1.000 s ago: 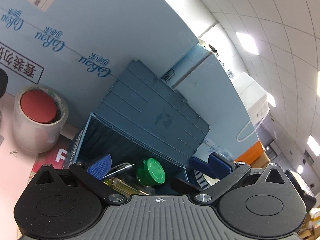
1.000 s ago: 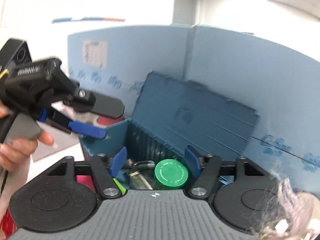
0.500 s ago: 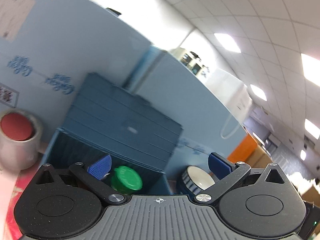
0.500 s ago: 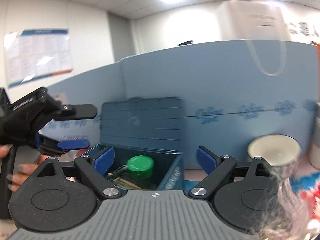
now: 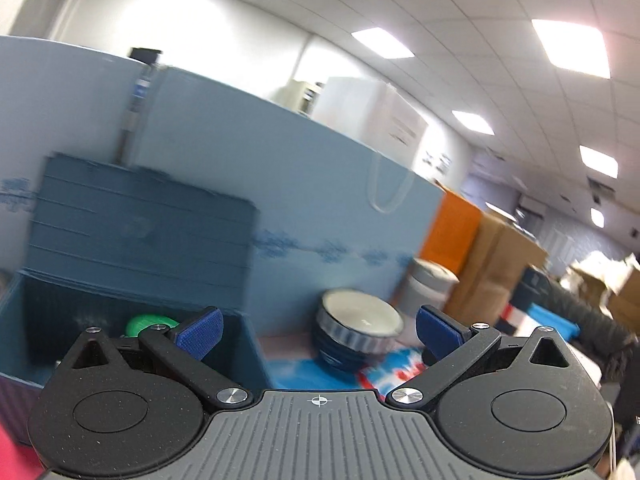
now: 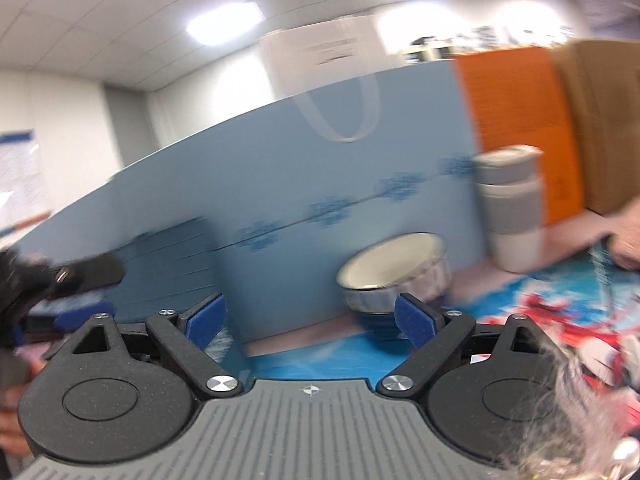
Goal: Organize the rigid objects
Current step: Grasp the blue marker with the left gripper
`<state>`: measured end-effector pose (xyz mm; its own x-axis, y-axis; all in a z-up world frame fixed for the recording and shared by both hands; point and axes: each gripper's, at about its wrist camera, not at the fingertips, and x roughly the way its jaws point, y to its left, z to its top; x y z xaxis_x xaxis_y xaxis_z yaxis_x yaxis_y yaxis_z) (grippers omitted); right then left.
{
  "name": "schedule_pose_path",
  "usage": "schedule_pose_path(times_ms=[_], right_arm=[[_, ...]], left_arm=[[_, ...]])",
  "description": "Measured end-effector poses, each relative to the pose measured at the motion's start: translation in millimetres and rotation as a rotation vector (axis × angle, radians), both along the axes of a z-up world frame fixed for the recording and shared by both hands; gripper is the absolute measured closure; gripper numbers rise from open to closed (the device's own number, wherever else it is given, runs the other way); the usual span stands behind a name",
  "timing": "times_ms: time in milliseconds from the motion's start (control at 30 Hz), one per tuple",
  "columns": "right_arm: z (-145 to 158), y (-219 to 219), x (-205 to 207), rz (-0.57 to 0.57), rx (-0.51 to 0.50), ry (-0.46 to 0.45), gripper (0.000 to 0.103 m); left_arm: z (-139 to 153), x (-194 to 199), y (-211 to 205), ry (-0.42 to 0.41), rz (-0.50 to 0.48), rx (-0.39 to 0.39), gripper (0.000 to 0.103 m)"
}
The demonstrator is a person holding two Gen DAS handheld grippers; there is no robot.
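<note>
A blue storage box (image 5: 132, 276) with its lid raised stands at the left, with a green cap (image 5: 150, 323) showing inside. A metal bowl with a white inside (image 5: 358, 334) sits right of the box, and it also shows in the right wrist view (image 6: 394, 276). A white and grey tumbler (image 6: 514, 208) stands behind the bowl. My left gripper (image 5: 319, 330) is open and empty, level with the box's right wall. My right gripper (image 6: 310, 320) is open and empty, facing the bowl. The left gripper's body (image 6: 60, 280) shows at the far left of the right wrist view.
A light blue partition (image 5: 280, 184) closes off the back. An orange box (image 6: 516, 120) and brown cartons (image 5: 504, 264) stand at the right. A red, white and blue patterned mat (image 6: 532, 320) covers the table. A person's hand (image 6: 628, 240) is at the right edge.
Both views have swung right: the box slid to the left and the bowl and tumbler came into view. Both grippers stay open and empty.
</note>
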<state>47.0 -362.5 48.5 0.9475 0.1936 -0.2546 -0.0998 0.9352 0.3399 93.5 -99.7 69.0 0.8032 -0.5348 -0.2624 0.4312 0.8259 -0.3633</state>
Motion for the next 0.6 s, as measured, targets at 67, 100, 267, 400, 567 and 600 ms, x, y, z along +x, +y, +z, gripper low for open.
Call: schedule_pose_path(times_ms=[67, 100, 267, 400, 567, 600], right_arm=[[-5.4, -18.0, -1.9, -0.053, 0.060, 0.013, 0.012], [-8.4, -26.4, -3.8, -0.075, 0.091, 0.017, 0.012], [-19.2, -56.2, -8.2, -0.145, 0.212, 0.033, 0.012], [-23.6, -69.9, -13.2, -0.214, 0.231, 0.034, 0.012], [-30.4, -88.1, -13.0, -0.253, 0.313, 0.056, 0.012], [-32.8, -90.4, -11.7, -0.252, 0.325, 0.067, 0.012]], left_arm=[[-3.0, -1.8, -13.5, 0.005, -0.049, 0.016, 0.001], [-4.6, -2.0, -20.6, 0.012, -0.071, 0.022, 0.001], [-13.3, -13.5, -56.9, 0.026, -0.158, 0.094, 0.001], [-27.5, -10.4, -89.1, 0.093, -0.206, 0.199, 0.006], [-53.0, 18.2, -125.1, 0.217, -0.226, 0.280, 0.020], [-57.4, 26.1, -131.2, 0.249, -0.227, 0.280, 0.022]])
